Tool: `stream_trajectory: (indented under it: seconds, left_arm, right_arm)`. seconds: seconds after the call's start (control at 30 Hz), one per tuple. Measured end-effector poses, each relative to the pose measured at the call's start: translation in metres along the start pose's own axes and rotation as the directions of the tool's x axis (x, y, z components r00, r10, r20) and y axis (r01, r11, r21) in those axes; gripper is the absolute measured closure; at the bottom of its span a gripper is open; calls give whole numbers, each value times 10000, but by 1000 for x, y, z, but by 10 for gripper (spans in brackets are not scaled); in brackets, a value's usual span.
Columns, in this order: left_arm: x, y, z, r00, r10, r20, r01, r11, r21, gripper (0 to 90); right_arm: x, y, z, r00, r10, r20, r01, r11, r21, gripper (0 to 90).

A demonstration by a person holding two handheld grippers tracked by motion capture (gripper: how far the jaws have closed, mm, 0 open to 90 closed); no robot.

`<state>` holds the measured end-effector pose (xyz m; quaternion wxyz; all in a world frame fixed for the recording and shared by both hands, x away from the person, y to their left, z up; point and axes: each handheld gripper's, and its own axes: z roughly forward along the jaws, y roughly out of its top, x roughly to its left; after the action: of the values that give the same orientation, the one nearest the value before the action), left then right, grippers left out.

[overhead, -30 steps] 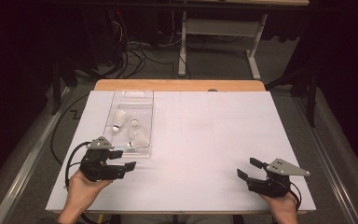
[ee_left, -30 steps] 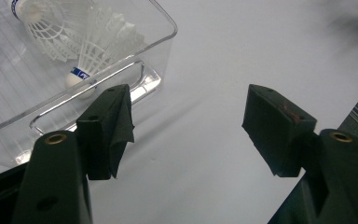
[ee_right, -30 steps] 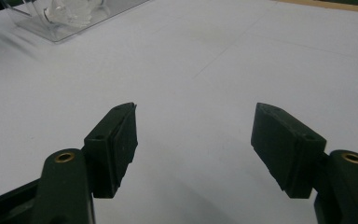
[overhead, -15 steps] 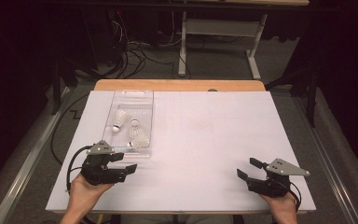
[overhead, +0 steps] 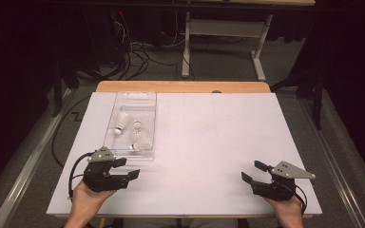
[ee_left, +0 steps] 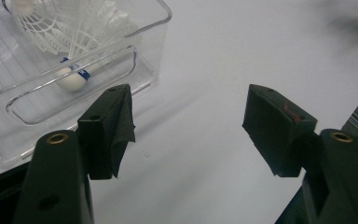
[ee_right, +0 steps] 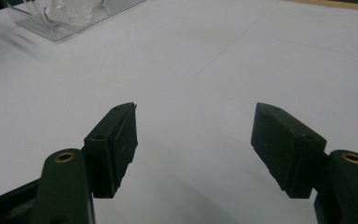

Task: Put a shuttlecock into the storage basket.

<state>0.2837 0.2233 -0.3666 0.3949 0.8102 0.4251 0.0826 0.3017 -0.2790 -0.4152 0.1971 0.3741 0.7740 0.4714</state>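
Left gripper [overhead: 127,168] shifted slightly, jaws agape, empty, clear bin [overhead: 148,124] just ahead; right gripper [overhead: 254,172] unmoved, agape over bare tabletop [overhead: 209,142].

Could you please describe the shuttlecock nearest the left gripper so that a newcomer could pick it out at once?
On the white table, find the clear plastic tray at the far left. Three shuttlecocks lie inside; the one meant is at the tray's near end, closest to the left gripper. Unlike the other two, its cork tip points toward the person.
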Motion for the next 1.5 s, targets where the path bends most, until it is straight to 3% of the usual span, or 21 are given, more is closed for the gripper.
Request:
stream_trajectory:
  seconds: [0.23, 0.9, 1.5]
  left_arm:
    - [1, -7, 4, 9998, -198, 80, 199, 9998, -87, 333]
    - [8, -19, 8, 9996, -168, -239, 156, 9985, -522, 333]
    - [17, -29, 7, 9977, -539, -409, 497, 9939, -986, 321]
  right_arm:
    - [0, 0, 1, 10000, -37, -9, 37, 10000, 23, 320]
    - [0, 0, 1, 10000, -49, -19, 49, 10000, -5, 320]
    - [0, 0, 1, 10000, -30, -22, 30, 10000, -3, 320]
